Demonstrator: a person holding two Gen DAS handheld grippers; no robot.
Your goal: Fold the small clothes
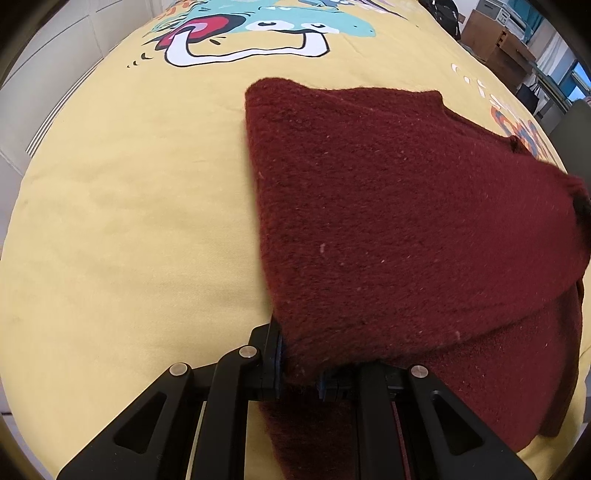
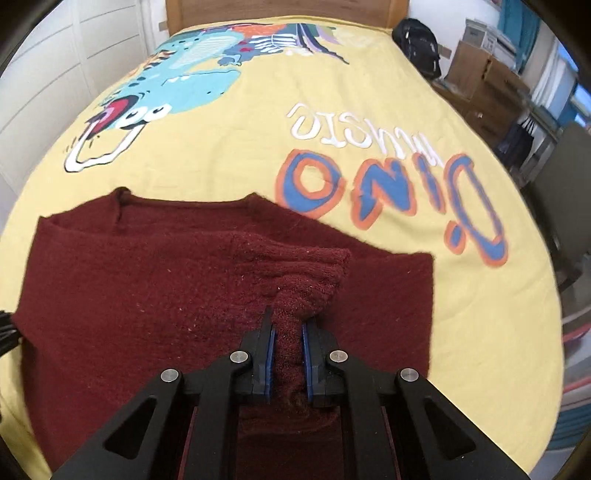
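A: So where's everything sitting?

B: The sweater (image 2: 147, 288) lies on the bedspread (image 2: 461, 314), at the near end of the bed. Its neck opening points toward the headboard (image 2: 280, 11) at the far end. One sleeve (image 2: 295, 273) is folded in over the body.

A: And the grippers?

B: The right gripper (image 2: 288, 354) pinches that sleeve on top of the sweater. The left gripper (image 1: 301, 363) clamps the sweater's near left edge. Boxes (image 2: 480, 74) stand beside the bed on the right.

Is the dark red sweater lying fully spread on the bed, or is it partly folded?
Partly folded. The sweater has a bunched sleeve pinched by the right gripper over its body; the left gripper lifts one edge.
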